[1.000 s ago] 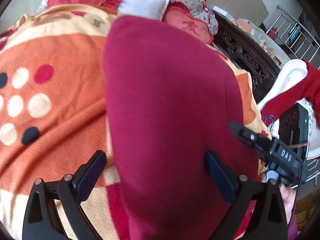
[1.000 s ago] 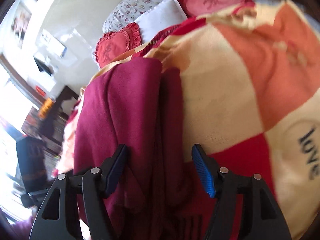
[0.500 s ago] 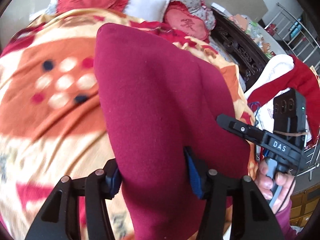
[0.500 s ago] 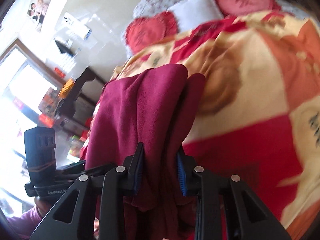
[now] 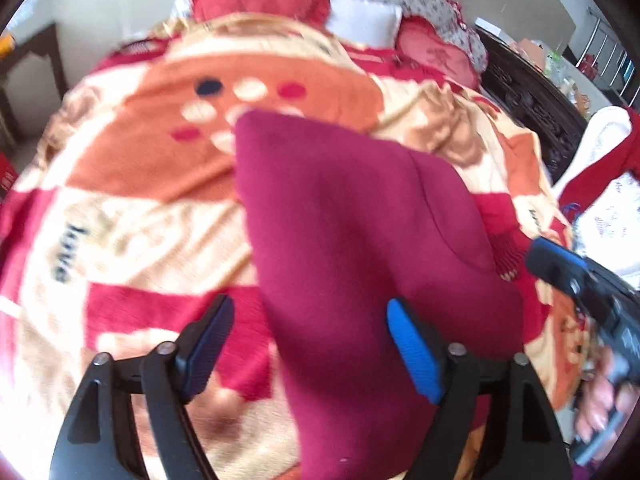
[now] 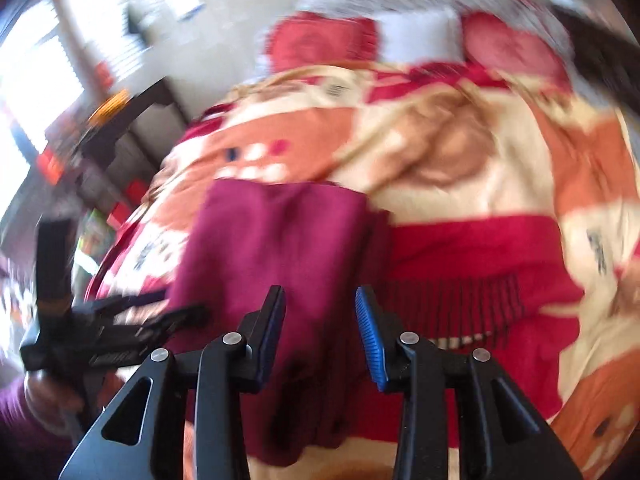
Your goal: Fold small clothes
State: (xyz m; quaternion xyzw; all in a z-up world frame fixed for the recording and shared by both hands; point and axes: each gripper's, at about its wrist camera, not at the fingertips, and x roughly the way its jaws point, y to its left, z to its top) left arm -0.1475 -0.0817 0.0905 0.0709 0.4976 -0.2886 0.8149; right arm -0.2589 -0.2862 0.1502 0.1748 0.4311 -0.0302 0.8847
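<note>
A folded maroon garment (image 5: 352,232) lies on the patterned orange, cream and red blanket (image 5: 132,184). My left gripper (image 5: 310,344) is open, its pads on either side of the garment's near end. In the right wrist view the same garment (image 6: 272,240) sits in front of my right gripper (image 6: 320,332), whose jaws stand apart with cloth between them, not pinched. The right gripper also shows at the right edge of the left wrist view (image 5: 592,292). The left gripper appears at the left of the right wrist view (image 6: 112,328).
Red heart pillows (image 5: 256,0) and a white pillow (image 5: 364,20) lie at the head of the bed. A dark carved wooden frame (image 5: 532,96) runs along the right side. White and red clothes (image 5: 600,168) are piled at the right. A dark side table (image 6: 132,120) stands left.
Both grippers have opened and let go of the maroon garment. Both have pulled back from it, so more of the blanket shows. The garment now lies flatter on the bed.
</note>
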